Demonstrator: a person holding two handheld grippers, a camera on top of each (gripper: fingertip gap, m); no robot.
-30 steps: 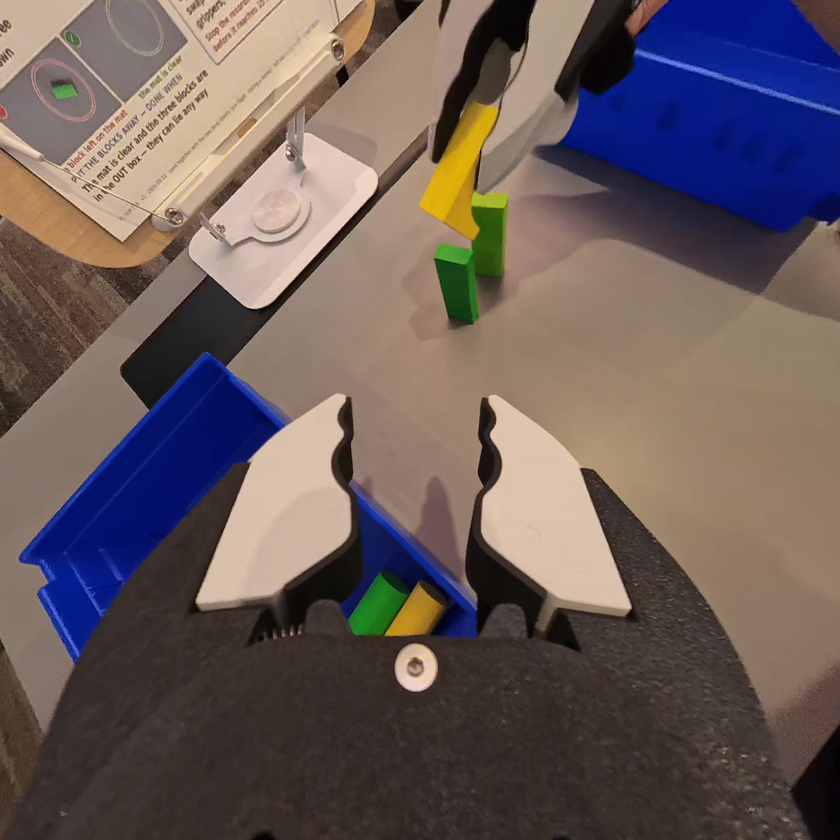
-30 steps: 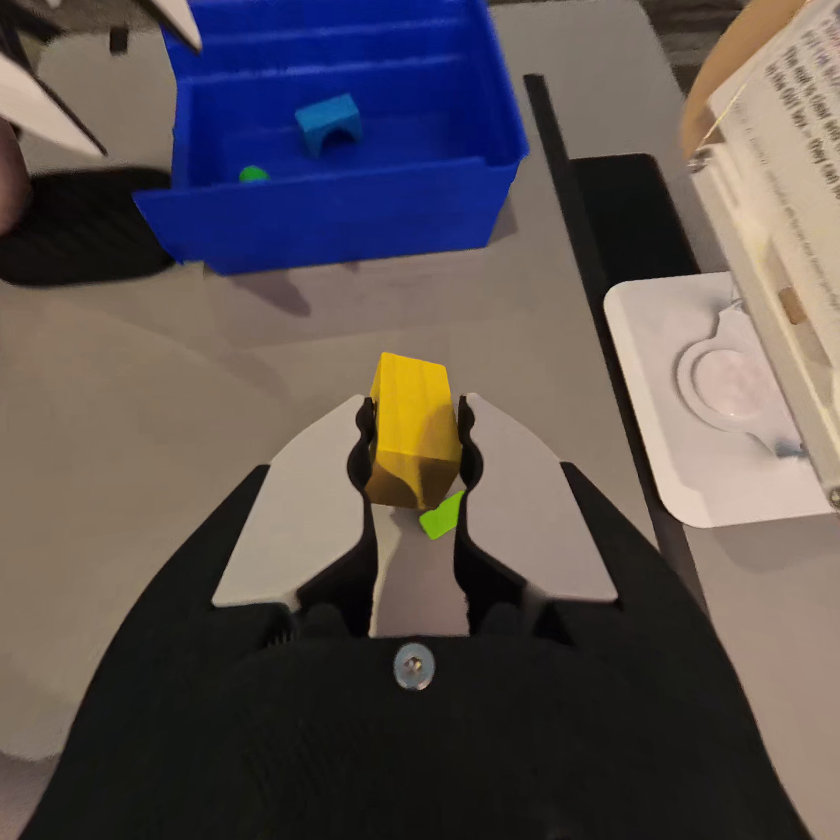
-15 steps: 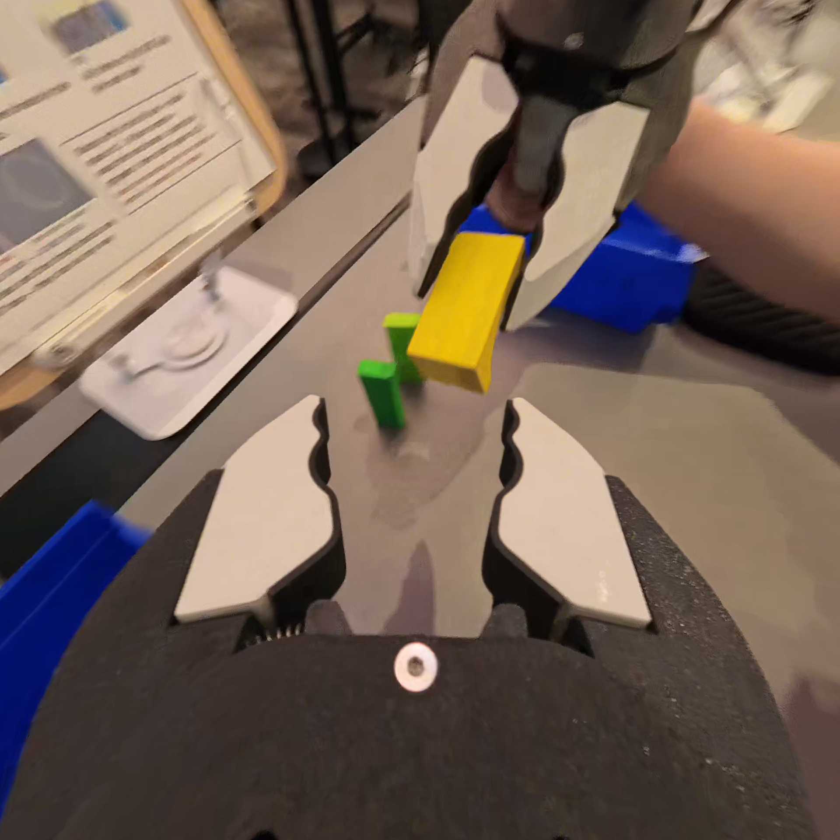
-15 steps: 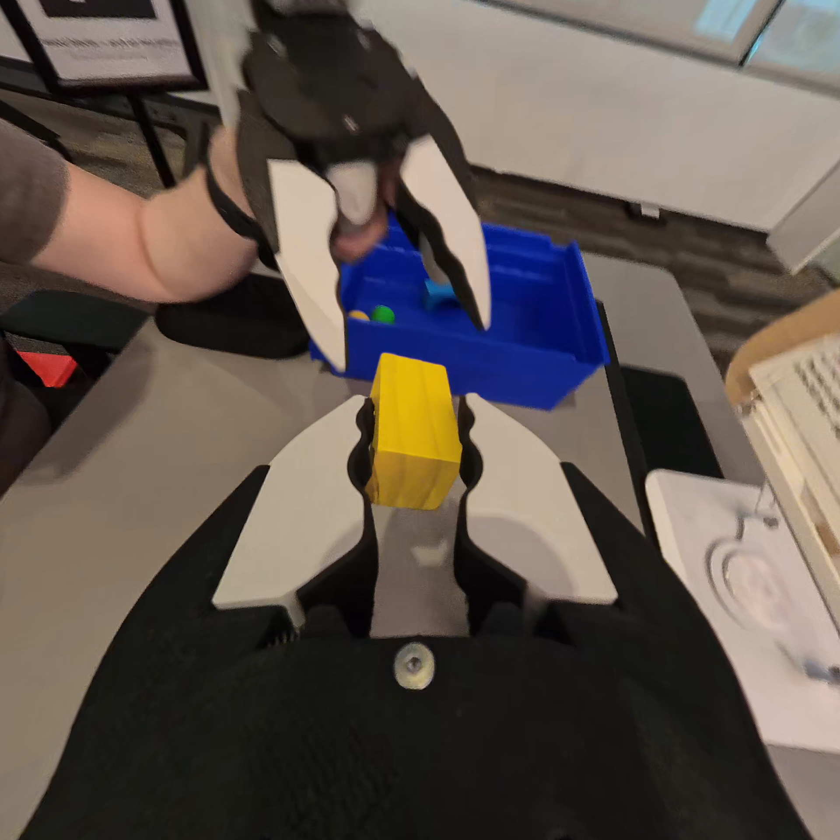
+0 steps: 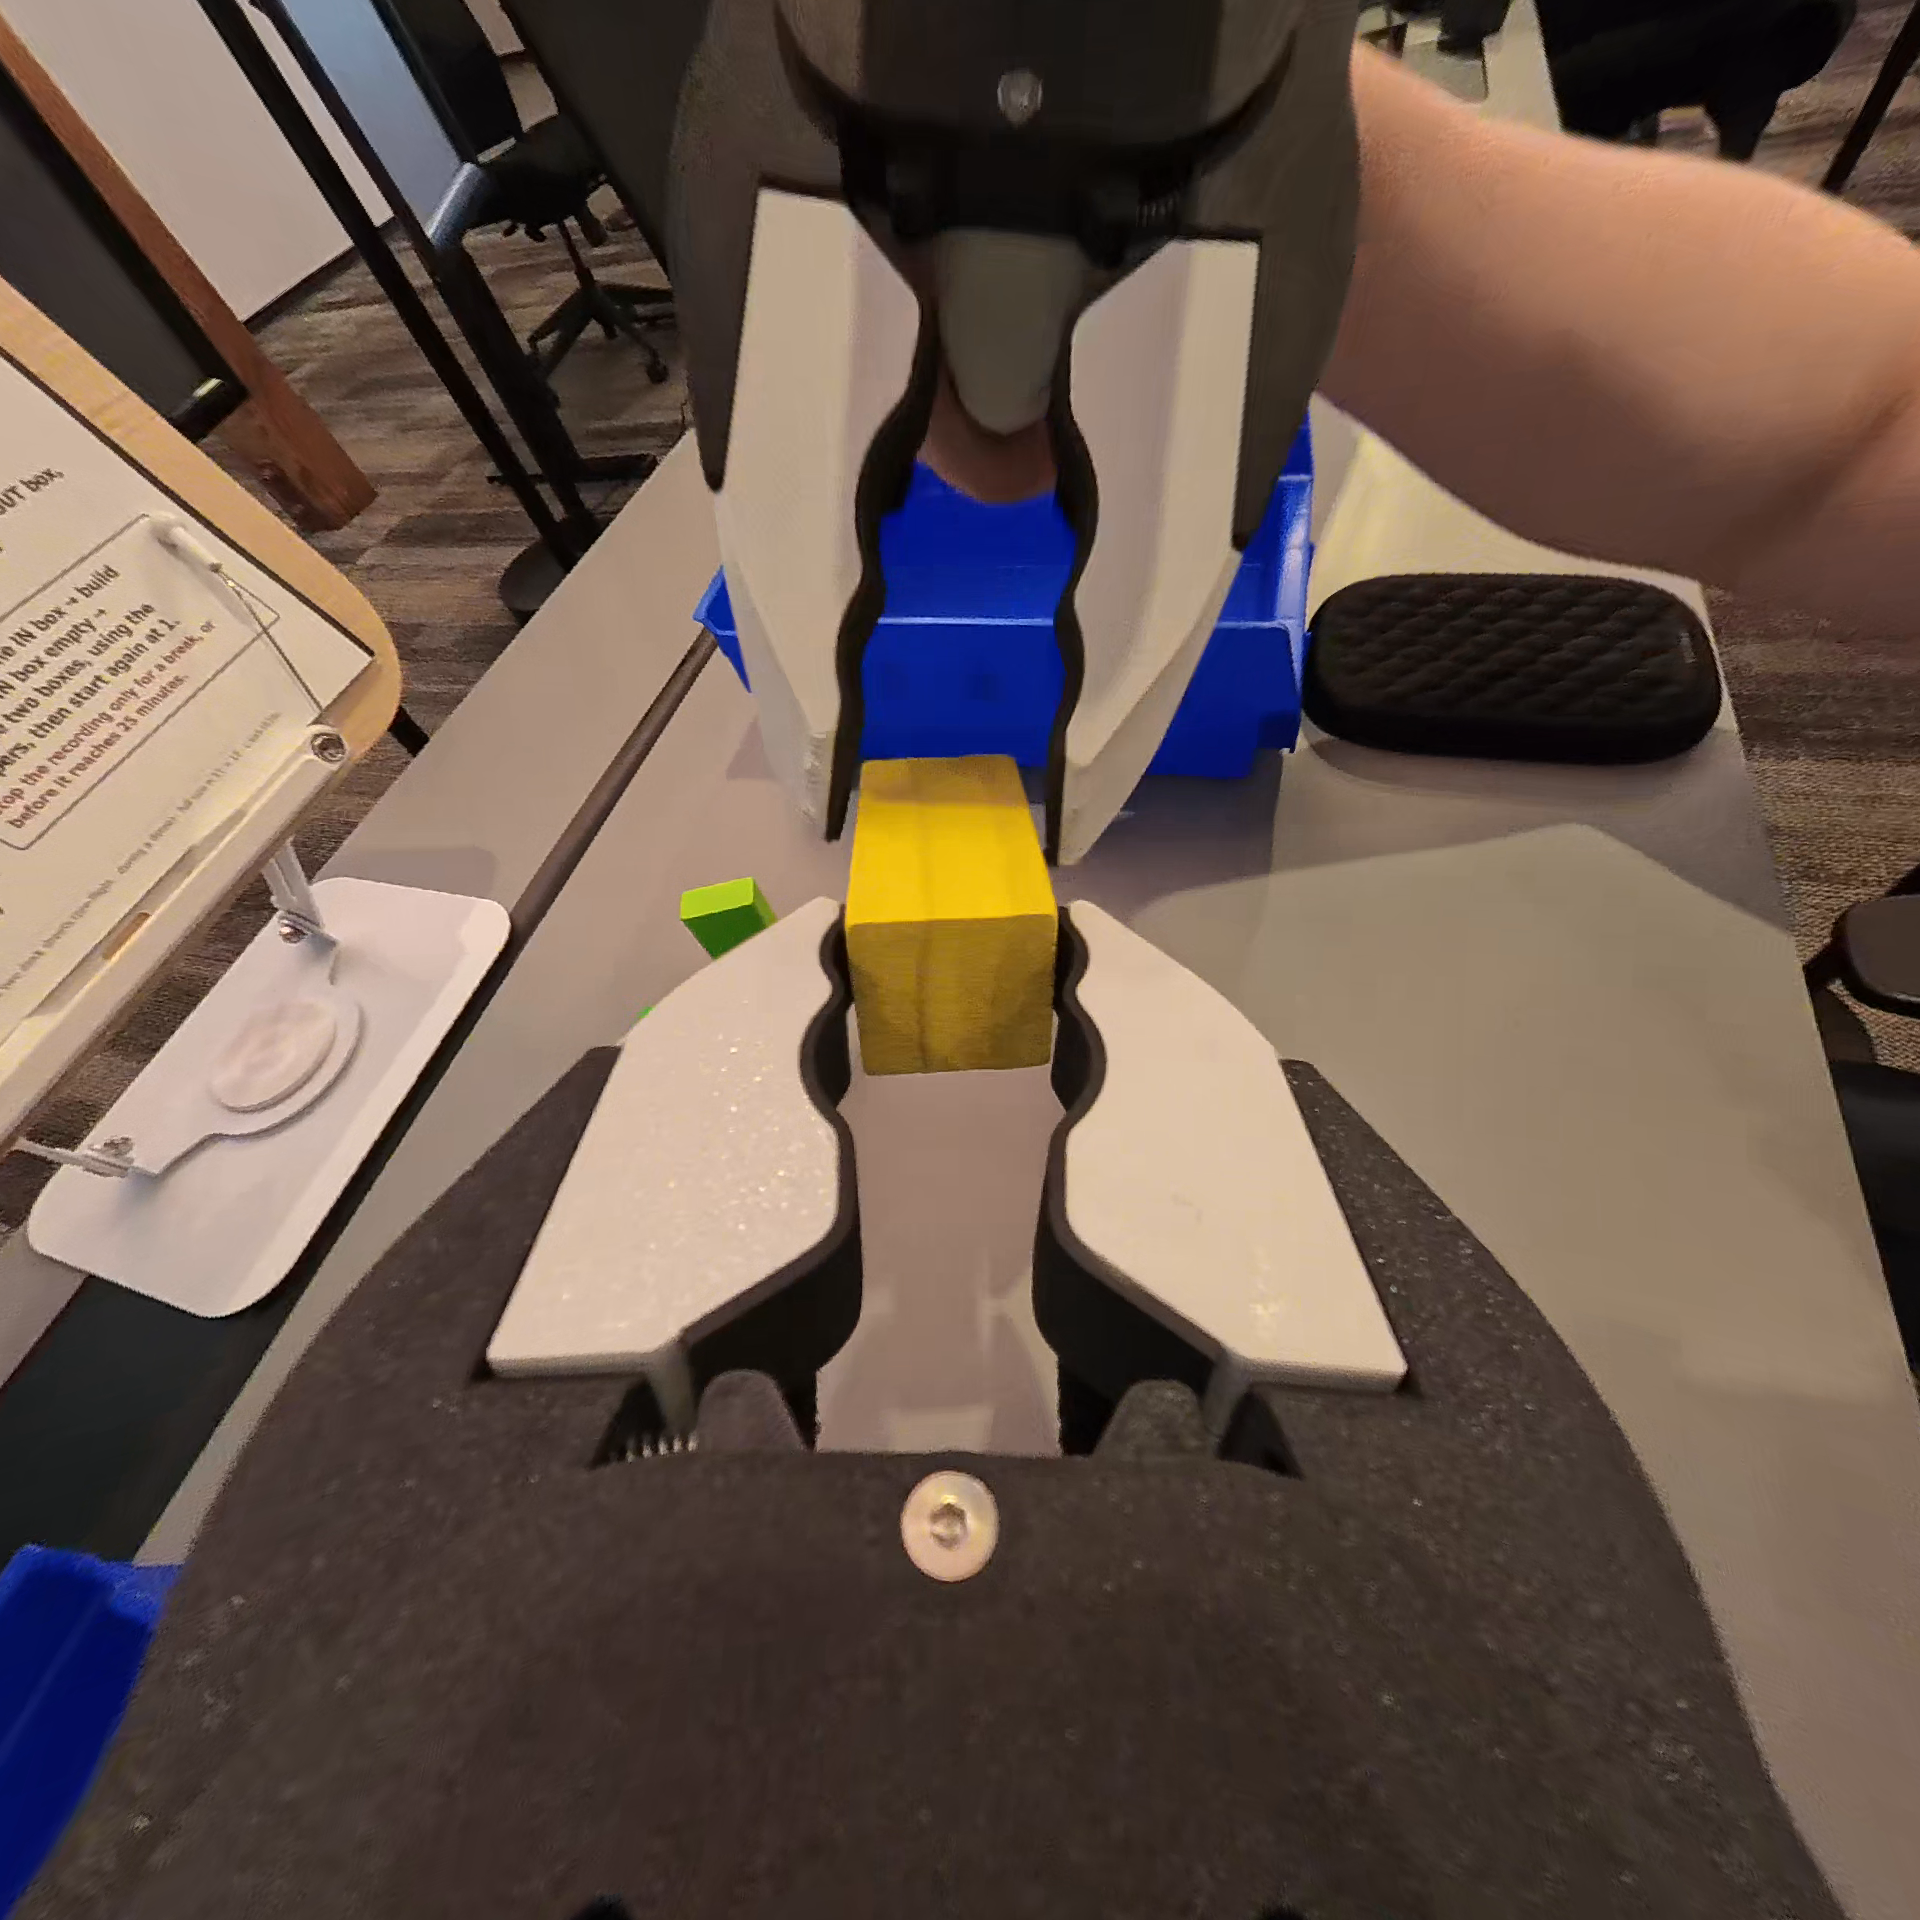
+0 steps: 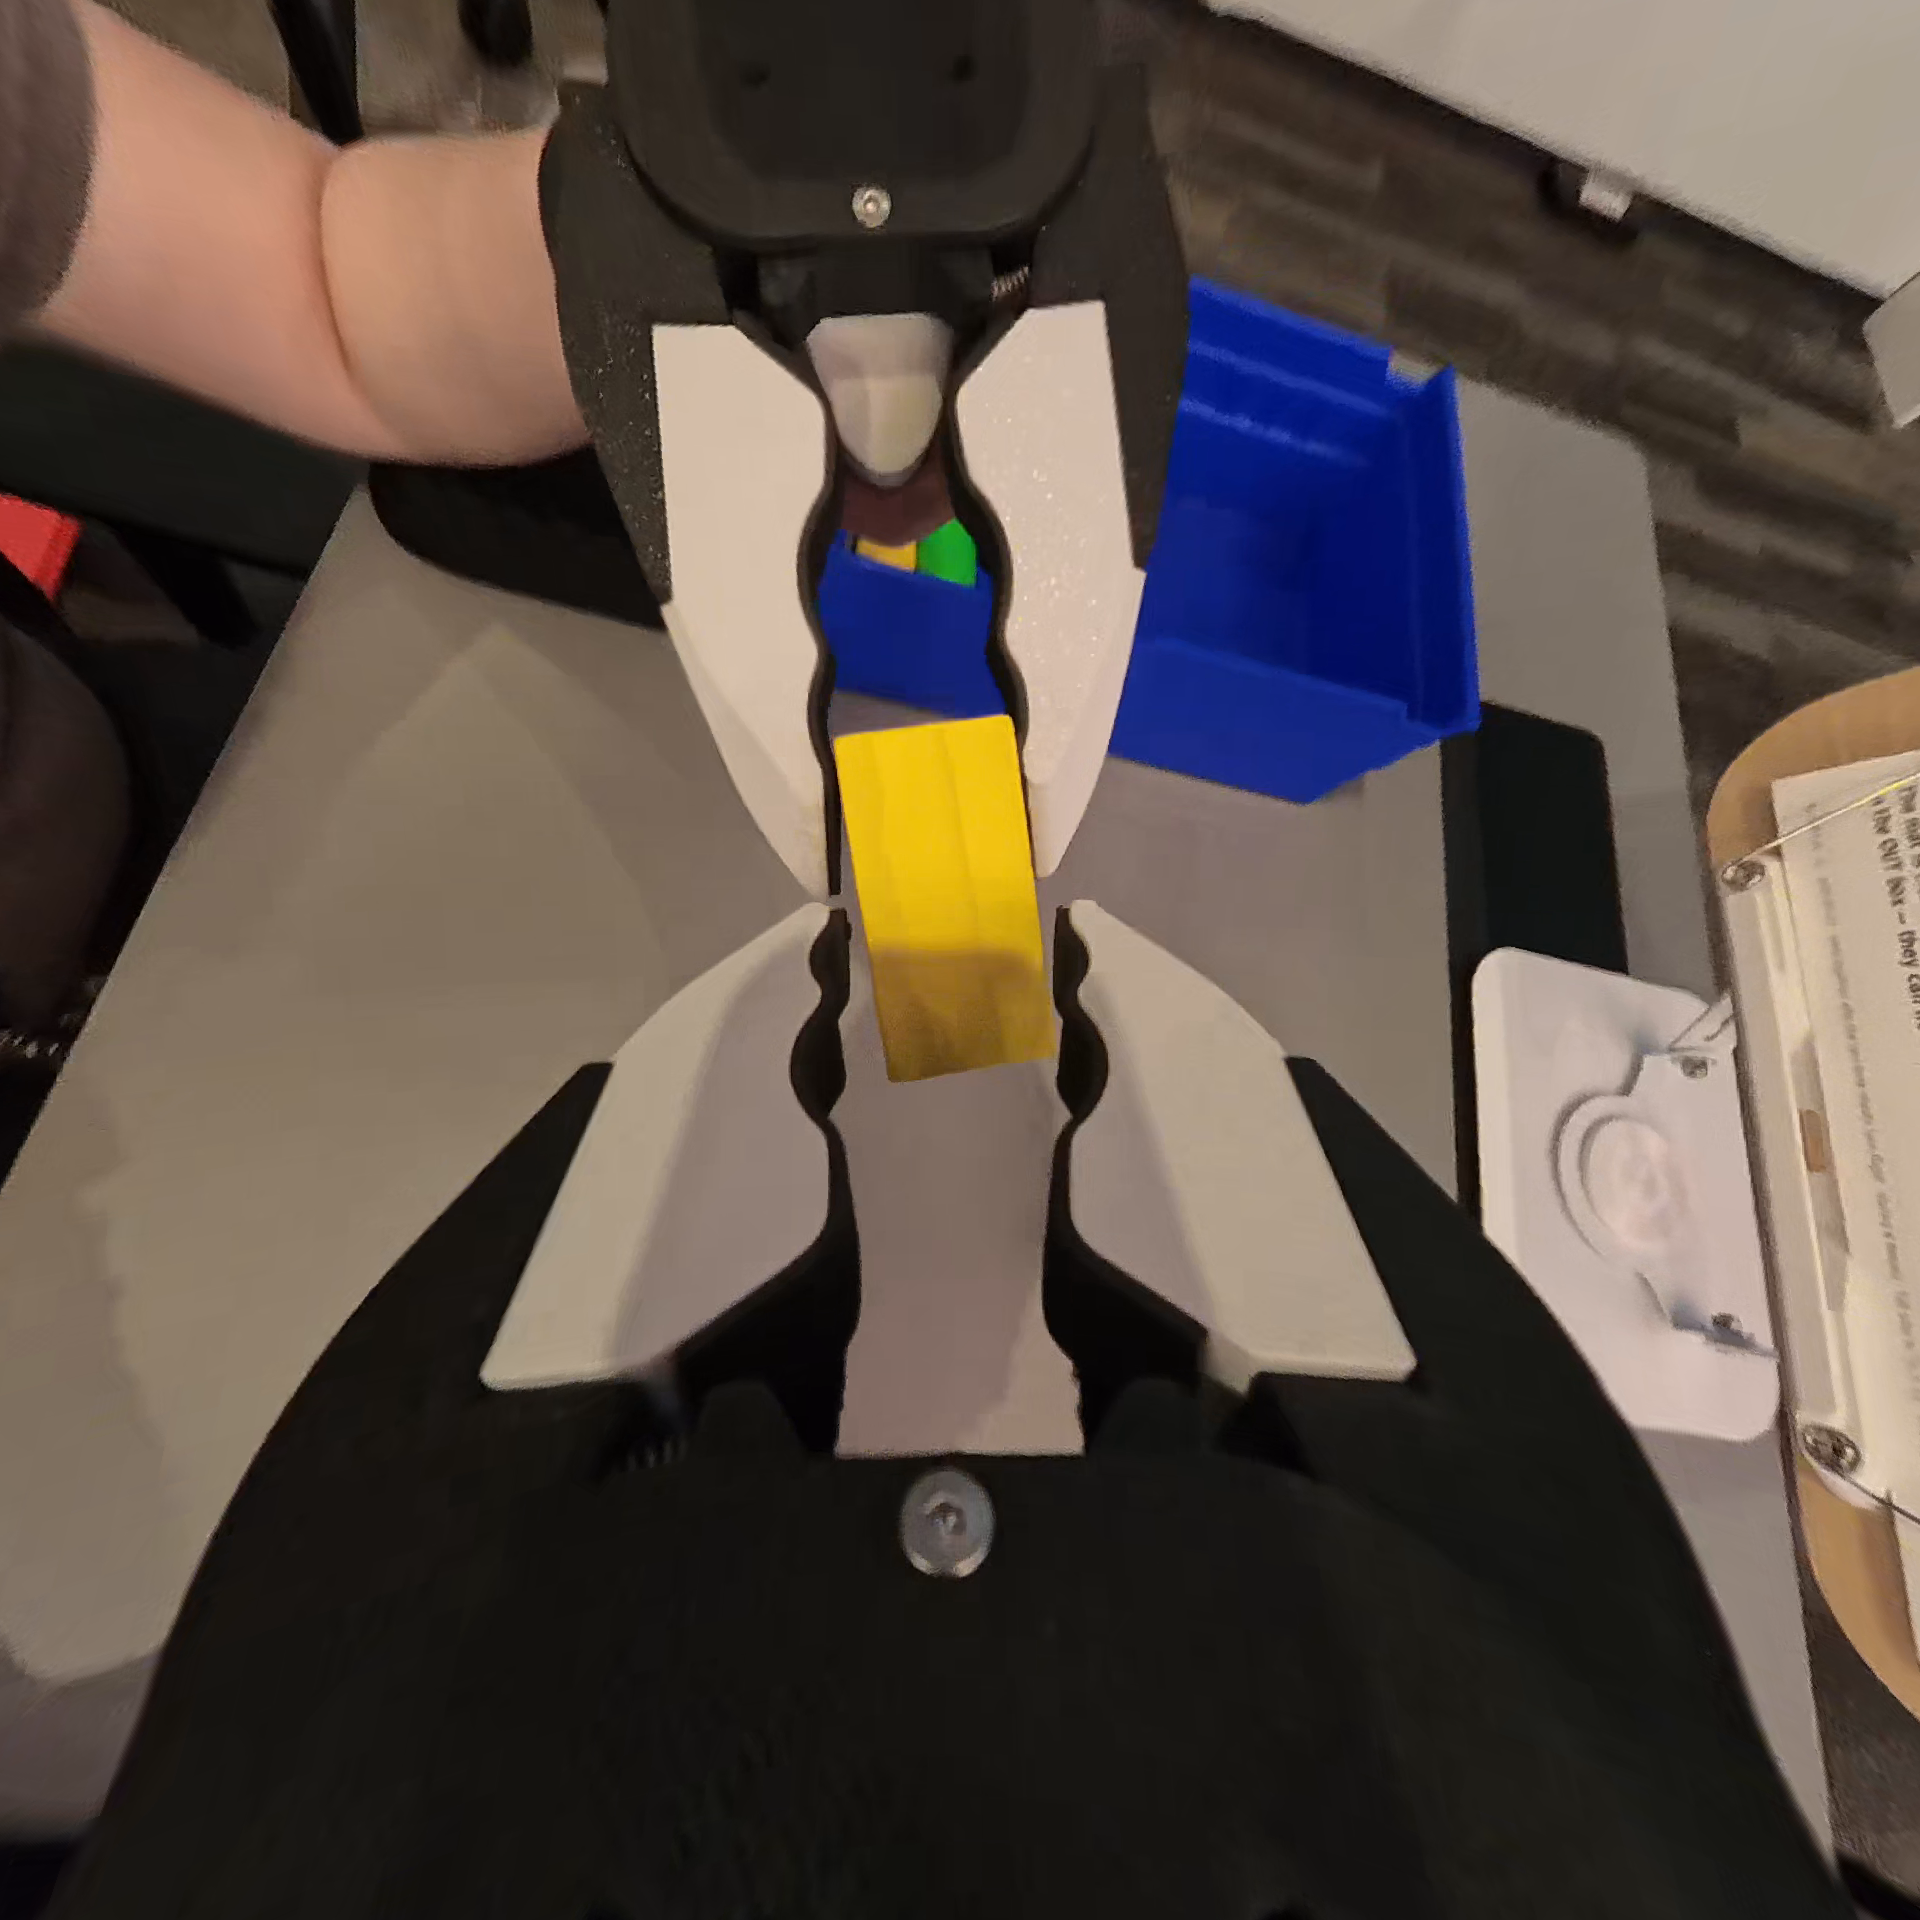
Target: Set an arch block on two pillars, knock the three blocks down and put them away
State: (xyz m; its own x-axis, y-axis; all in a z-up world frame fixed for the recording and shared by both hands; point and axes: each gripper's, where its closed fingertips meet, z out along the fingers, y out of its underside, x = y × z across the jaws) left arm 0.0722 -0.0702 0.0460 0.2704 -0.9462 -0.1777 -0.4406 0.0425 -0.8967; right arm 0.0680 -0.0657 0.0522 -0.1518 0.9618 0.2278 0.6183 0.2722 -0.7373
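Printed instruction sheet (image 5: 99, 665) on a wooden stand (black and red lettering), left of the table

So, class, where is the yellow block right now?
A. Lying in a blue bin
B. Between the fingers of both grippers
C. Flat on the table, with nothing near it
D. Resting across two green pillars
B: the yellow block spans the gap between the two facing grippers, one end between the fingers of the left gripper and the other between those of the right gripper.

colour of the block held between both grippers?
Yellow block; shows best in the left wrist view.
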